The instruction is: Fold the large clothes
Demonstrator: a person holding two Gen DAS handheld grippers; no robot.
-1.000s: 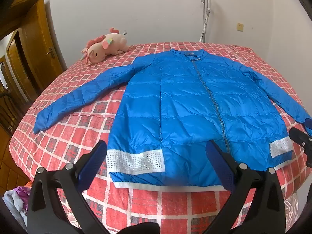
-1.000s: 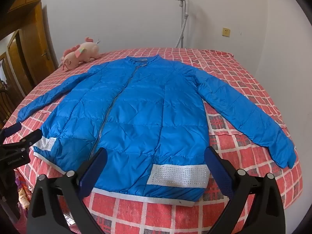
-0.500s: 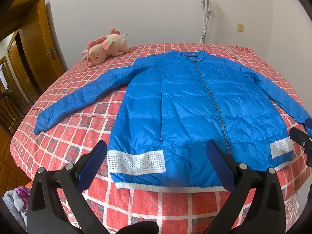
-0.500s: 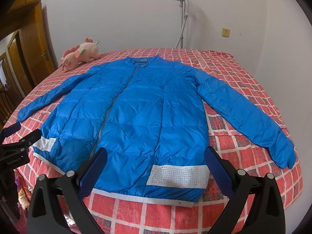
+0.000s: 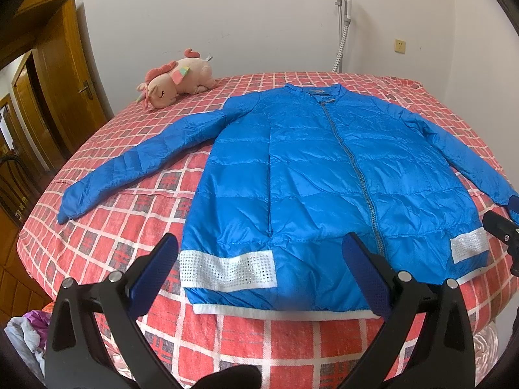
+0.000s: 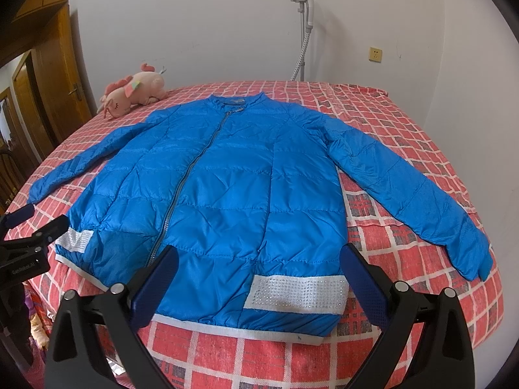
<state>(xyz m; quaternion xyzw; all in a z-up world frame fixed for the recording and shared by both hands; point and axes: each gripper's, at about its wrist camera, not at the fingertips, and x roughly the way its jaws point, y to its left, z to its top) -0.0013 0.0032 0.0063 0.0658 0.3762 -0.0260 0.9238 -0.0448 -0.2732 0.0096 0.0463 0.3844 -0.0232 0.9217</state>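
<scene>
Home bedroom, bed (image 5: 136, 214) under a red checked cover, pink plush toy (image 5: 175, 82) by the white wall, wooden doors (image 5: 61, 74), wall socket (image 6: 375, 54), garment steamer pole (image 6: 305, 29)

Left wrist: above the bed's (image 5: 107, 240) foot, left of centre, facing the headboard wall.
Right wrist: same, right of centre.
Shared: the blue jacket (image 5: 324, 181) (image 6: 227, 194).

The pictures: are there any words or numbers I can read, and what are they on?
"GenRobot.AI", as best it reads: white letters on the left gripper at the right wrist view's edge.
The label inside the blue jacket collar: too small to read.
Nothing else shows writing.
</scene>
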